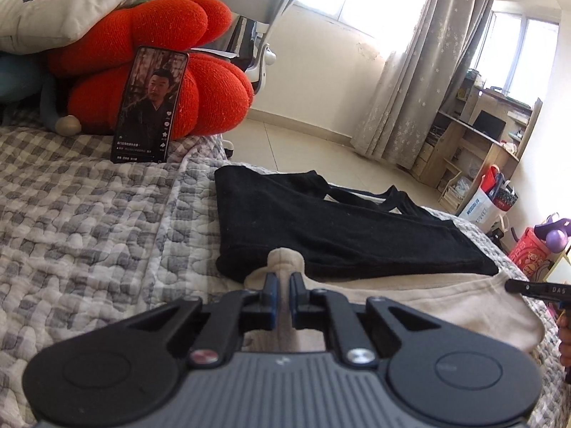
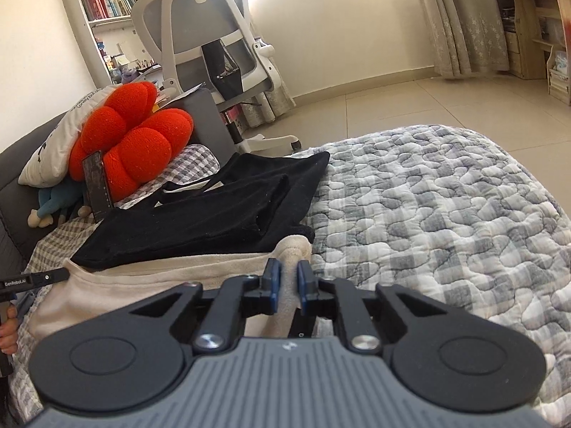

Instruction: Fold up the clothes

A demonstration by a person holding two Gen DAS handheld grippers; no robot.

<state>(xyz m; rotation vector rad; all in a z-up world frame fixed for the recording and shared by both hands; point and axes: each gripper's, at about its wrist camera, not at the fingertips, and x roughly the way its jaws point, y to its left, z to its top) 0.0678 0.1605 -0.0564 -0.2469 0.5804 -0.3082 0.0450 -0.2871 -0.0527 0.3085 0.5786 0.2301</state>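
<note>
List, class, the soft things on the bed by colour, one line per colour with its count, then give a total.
Black: 1, the folded black garment
Cream: 1, the cream garment
Red: 1, the red cushion
White: 1, the white pillow
Blue: 1, the blue plush toy, partly hidden
Total: 5

Black folded garment (image 1: 339, 228) close ahead (blocking), open quilt (image 2: 446, 214) rightward, phone (image 1: 150, 107) far-left

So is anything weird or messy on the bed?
A little. A phone stands propped upright against the red cushion, an odd spot among the laundry. The black garment lies folded but with uneven edges. Both tools, left and right, pinch the beige garment. Nothing looks spilled or torn.
</note>
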